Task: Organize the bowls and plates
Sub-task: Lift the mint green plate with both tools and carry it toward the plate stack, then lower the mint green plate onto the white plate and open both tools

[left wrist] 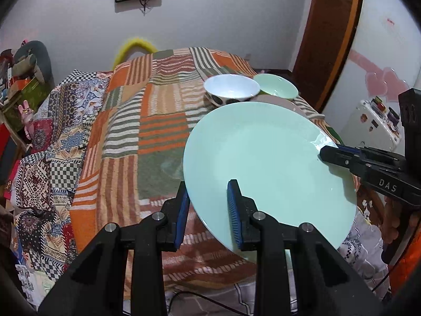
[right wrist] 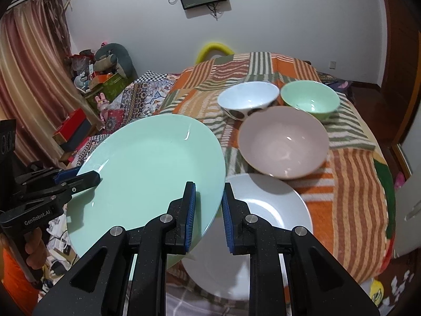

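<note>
Green plate [right wrist: 147, 173] covers the near-left part of the white plate [right wrist: 276, 205] in the right wrist view; the gripper bodies block that plate's near rim. In the left wrist view the green plate hides nearly all of the pink bowl [left wrist: 279, 100], only a sliver of rim showing. Spotted bowl [left wrist: 231, 89]: base partly hidden there. Hand [right wrist: 34, 245] on the left gripper mostly cut off at the frame edge. Clutter [right wrist: 86, 79] by the curtain too small to identify.

Left hand-held gripper [left wrist: 209, 205] and right hand-held gripper [right wrist: 209, 210] angled downward, both clamped on something.
</note>
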Demonstrator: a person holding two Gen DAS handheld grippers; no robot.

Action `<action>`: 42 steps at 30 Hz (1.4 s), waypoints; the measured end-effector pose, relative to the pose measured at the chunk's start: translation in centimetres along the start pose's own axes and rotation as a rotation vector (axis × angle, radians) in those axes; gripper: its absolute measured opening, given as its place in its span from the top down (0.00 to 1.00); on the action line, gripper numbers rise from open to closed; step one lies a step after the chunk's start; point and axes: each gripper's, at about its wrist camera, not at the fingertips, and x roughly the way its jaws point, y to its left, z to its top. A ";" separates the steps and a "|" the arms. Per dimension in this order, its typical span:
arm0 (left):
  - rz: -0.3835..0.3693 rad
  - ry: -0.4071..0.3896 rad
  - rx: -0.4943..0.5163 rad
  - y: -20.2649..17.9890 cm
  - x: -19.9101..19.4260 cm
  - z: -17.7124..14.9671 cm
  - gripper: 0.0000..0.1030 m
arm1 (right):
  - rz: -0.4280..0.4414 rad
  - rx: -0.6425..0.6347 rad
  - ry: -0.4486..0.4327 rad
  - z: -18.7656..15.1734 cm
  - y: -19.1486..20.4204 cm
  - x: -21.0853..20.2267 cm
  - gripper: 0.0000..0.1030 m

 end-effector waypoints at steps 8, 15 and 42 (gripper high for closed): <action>-0.036 0.048 0.029 -2.9 1.9 -0.8 0.73 | -0.031 0.038 0.007 -1.9 -2.4 -1.3 0.83; -0.048 0.108 0.057 -5.0 4.1 -1.6 0.73 | -0.055 0.070 0.035 -4.1 -4.3 -1.5 0.83; -0.085 0.306 0.059 -7.3 11.6 -3.0 0.73 | -0.070 0.179 0.141 -7.4 -8.1 0.7 0.83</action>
